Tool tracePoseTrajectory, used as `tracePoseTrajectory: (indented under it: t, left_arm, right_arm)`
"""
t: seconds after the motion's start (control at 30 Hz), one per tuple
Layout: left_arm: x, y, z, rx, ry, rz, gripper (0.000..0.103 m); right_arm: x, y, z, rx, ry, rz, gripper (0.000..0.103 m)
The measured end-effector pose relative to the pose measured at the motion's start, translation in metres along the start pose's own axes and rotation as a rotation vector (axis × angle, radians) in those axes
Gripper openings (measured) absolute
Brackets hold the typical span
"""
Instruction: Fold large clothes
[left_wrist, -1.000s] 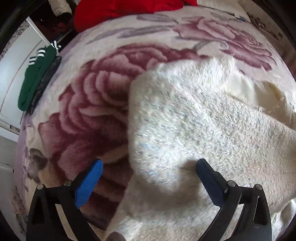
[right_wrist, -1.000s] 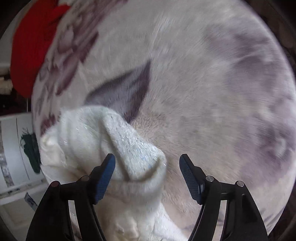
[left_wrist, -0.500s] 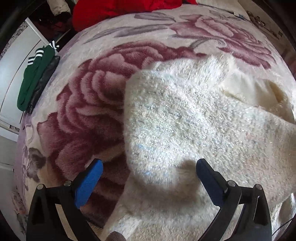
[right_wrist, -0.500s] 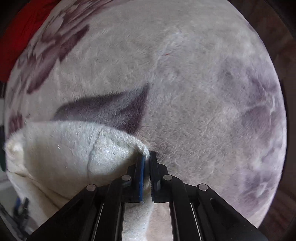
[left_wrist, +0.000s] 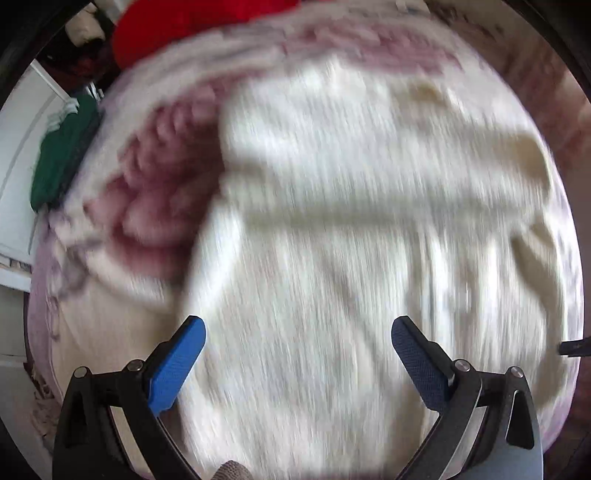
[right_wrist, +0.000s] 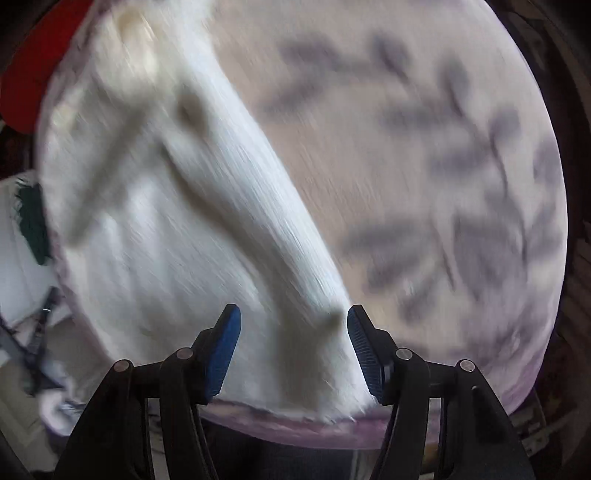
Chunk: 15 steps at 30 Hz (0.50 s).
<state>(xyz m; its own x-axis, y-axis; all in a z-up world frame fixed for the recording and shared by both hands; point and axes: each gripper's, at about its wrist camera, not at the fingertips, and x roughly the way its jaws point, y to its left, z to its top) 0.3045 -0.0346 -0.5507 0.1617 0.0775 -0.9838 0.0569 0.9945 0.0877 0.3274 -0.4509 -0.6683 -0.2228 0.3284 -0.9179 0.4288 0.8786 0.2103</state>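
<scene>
A fluffy cream sweater (left_wrist: 351, 221) lies spread on a floral blanket (left_wrist: 155, 177); both views are blurred by motion. My left gripper (left_wrist: 297, 328) hovers above the sweater's body, pointing down, open with nothing gripped. In the right wrist view the sweater (right_wrist: 184, 221) stretches from the far left down to the bed's near edge (right_wrist: 295, 424). My right gripper (right_wrist: 293, 314) is over that near end. Its jaws are opening, and the cloth lies between and below them without being pinched.
A red garment (left_wrist: 184, 26) lies at the far end of the bed. A green garment with white stripes (left_wrist: 59, 155) hangs off the left side. To the right of the sweater there is bare blanket (right_wrist: 406, 147) with grey leaf prints.
The right gripper shut on the sweater's edge, pulled it toward the bed's near edge, and its jaws now stand apart. The left gripper swept across over the sweater.
</scene>
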Motion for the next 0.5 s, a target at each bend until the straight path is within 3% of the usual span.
tracePoseTrajectory:
  t: [0.07,0.17,0.37,0.5]
  left_arm:
    - [0.01,-0.006,-0.026,0.023,0.067,-0.004,0.103]
    - [0.016,-0.014,-0.058,0.062,0.104,0.006,0.103]
    - [0.015,-0.042,-0.07,0.036,0.089,0.039,0.103]
    - [0.014,-0.077,-0.06,0.029,0.059,0.088,0.103]
  right_arm:
    - [0.034,-0.034,-0.031,0.075,0.005,-0.167,0.061]
    - [0.037,-0.07,-0.055,0.293,-0.025,-0.047,0.062]
    - [-0.046,-0.042,-0.049,0.148,-0.133,0.007,0.062]
    - [-0.098,-0.021,-0.002,0.072,-0.22,0.048,0.062]
